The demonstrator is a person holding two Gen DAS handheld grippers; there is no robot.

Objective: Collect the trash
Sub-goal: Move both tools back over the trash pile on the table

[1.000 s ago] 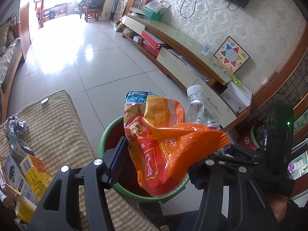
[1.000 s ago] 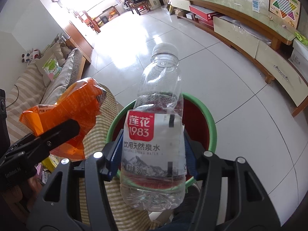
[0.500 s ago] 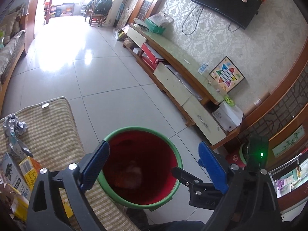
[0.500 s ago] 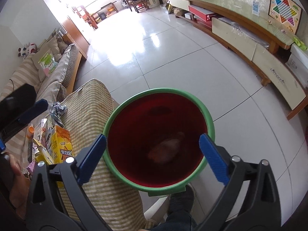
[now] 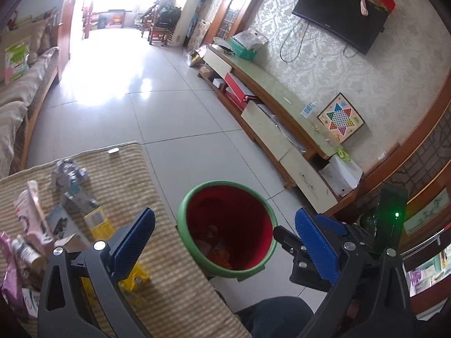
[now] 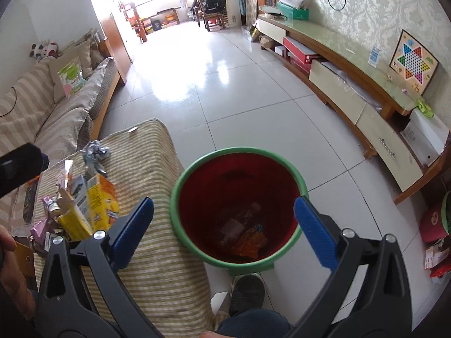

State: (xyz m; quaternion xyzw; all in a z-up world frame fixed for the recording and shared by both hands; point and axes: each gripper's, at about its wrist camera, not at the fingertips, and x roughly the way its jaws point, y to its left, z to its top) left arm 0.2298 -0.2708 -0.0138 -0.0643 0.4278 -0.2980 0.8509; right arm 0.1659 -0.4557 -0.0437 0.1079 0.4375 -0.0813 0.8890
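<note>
A red bin with a green rim (image 5: 222, 182) (image 6: 239, 149) stands on the floor against the striped table. At its bottom lie an orange snack bag (image 6: 251, 242) (image 5: 218, 250) and a clear water bottle with a pale label (image 6: 231, 229). My left gripper (image 5: 225, 236) hangs above the bin, open, with nothing between its blue pads. My right gripper (image 6: 222, 225) is also open and empty, higher over the bin's mouth. More trash lies on the striped cloth: yellow boxes (image 6: 98, 200) (image 5: 98, 222) and crumpled foil (image 6: 94, 152) (image 5: 67, 171).
The striped cloth table (image 6: 157, 225) sits left of the bin, with packets piled at its near left. A person's shoe (image 6: 248, 287) is just below the bin. A long TV cabinet (image 6: 352, 84) runs along the right wall, a sofa (image 6: 42, 112) along the left.
Both grippers opened. The orange bag left the left one and the bottle left the right one, and both now lie in the bin. Both grippers have risen and drawn back.
</note>
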